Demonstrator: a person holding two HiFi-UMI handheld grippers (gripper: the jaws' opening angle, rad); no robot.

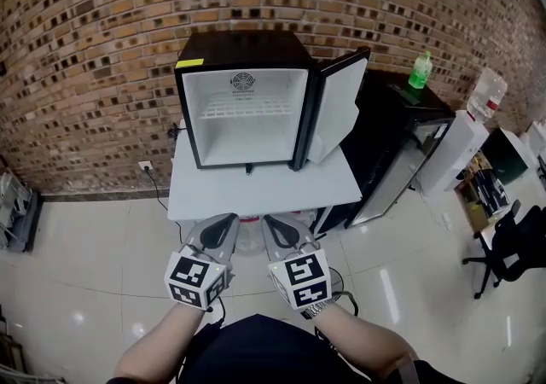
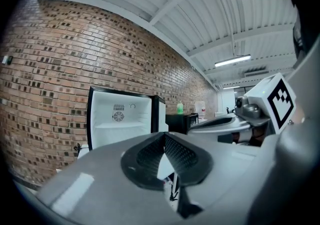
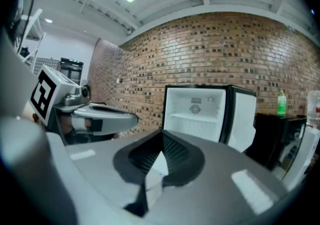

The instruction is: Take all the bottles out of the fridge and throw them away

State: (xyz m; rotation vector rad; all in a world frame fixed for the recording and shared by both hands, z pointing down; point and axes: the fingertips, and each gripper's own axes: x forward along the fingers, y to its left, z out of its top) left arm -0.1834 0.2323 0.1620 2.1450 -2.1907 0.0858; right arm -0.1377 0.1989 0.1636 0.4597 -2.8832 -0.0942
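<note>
Left gripper: jaws closed pad to pad, nothing between them. Right gripper: the same, closed and empty. The pair sit side by side, just short of the table, both aimed at the fridge.

Fridge: stands on the table straight ahead of both grippers, its mouth facing them. The door is swung open to the right. Inside there is one wire shelf and white walls, with no bottle in view in any camera.

Bottle: green and upright. It is outside the fridge, on the black cabinet to its right and well apart from both grippers. The right gripper is the nearer.

Pale round item: under the table edge between the grippers, mostly hidden. It is possibly a bin, but this cannot be confirmed.

Judgement: the fridge looks cleared, and any reach still to come would go forward and to the right.
</note>
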